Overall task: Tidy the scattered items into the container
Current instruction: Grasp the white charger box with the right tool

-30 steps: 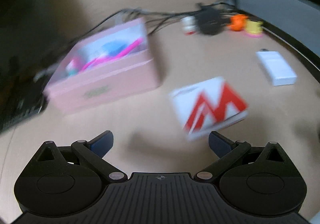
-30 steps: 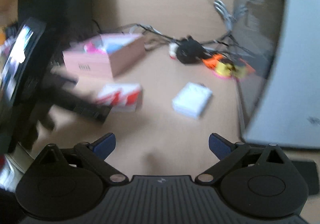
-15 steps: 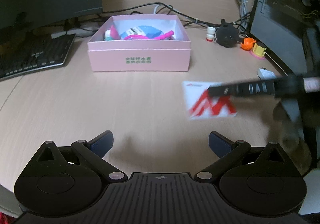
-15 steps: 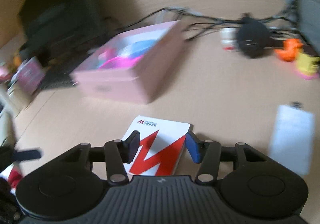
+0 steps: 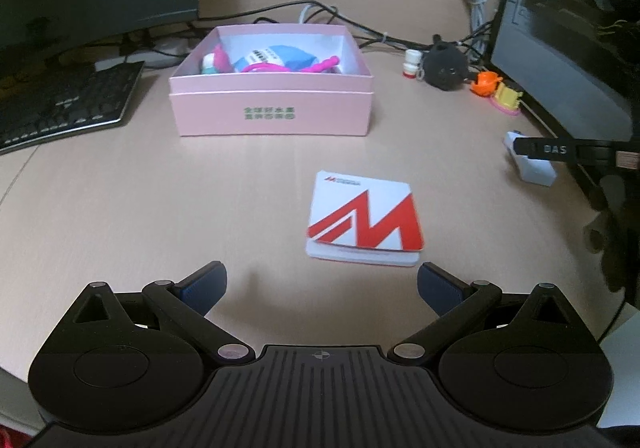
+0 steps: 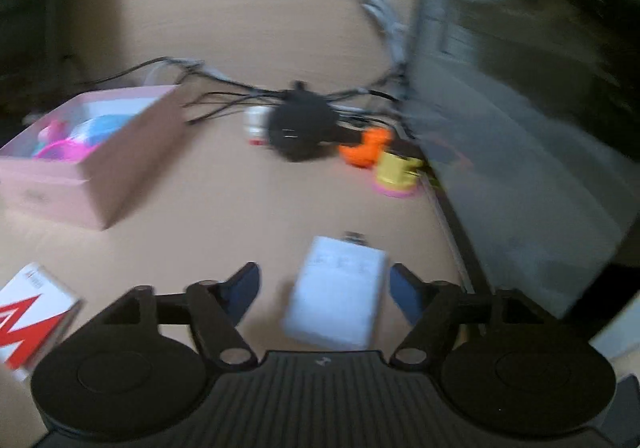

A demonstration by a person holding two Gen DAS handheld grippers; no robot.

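A pink box [image 5: 272, 115] stands mid-desk with pink and blue items inside; it also shows in the right wrist view [image 6: 100, 183]. A white pad with a red M [image 5: 366, 221] lies flat in front of my open, empty left gripper [image 5: 322, 286]; its corner shows in the right wrist view [image 6: 28, 312]. My right gripper [image 6: 324, 288] is open, its fingers on either side of a white rectangular adapter [image 6: 338, 304] on the desk, which also shows in the left wrist view [image 5: 532, 165]. The right wrist view is blurred.
A keyboard [image 5: 60, 107] lies left of the box. A black round object with cables [image 5: 444, 65], a small white bottle [image 5: 412, 63], an orange toy [image 5: 486, 83] and a yellow toy [image 5: 508, 99] sit at the back right beside a computer case [image 5: 560, 47].
My right gripper left the red M pad, opened wider and moved right to straddle the white adapter. The left view steadied, closer to the pad.
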